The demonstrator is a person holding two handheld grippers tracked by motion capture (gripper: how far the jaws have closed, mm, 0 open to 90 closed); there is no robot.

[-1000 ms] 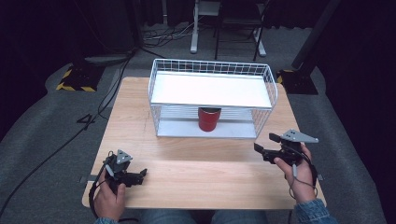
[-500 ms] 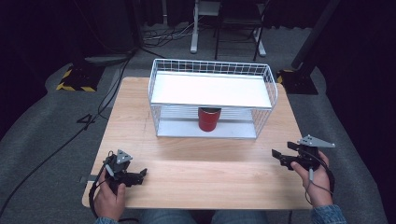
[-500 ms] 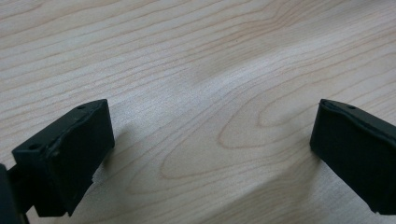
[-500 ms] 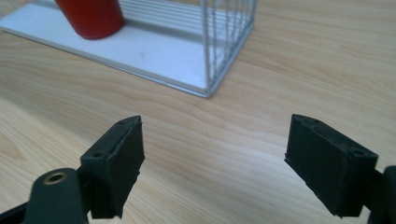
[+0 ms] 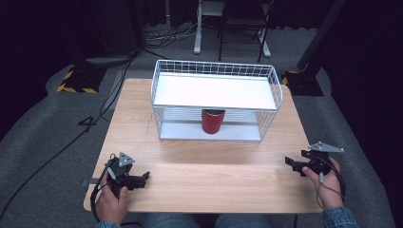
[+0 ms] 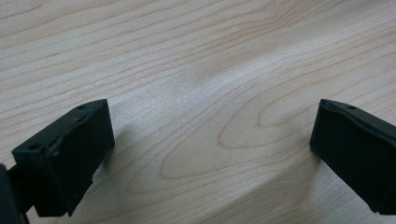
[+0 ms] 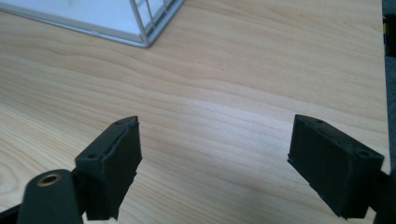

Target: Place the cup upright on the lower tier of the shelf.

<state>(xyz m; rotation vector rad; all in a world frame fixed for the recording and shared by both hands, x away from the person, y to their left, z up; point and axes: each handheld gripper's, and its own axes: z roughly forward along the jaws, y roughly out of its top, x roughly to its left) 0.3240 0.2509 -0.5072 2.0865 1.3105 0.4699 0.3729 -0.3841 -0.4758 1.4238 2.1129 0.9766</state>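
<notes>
The right gripper (image 5: 291, 164) sat at the table's (image 5: 228, 183) right edge with jaws spread wide over bare wood, and the left gripper (image 5: 142, 178) lay well across from it near the front left corner, its jaws likewise apart and empty. Beyond and between them stood a wire rack (image 5: 216, 102), with a red cup (image 5: 212, 121) upright on its lower shelf.

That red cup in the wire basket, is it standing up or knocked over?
Upright. The red cup stands on the lower shelf of the wire basket, its open rim facing up.
</notes>
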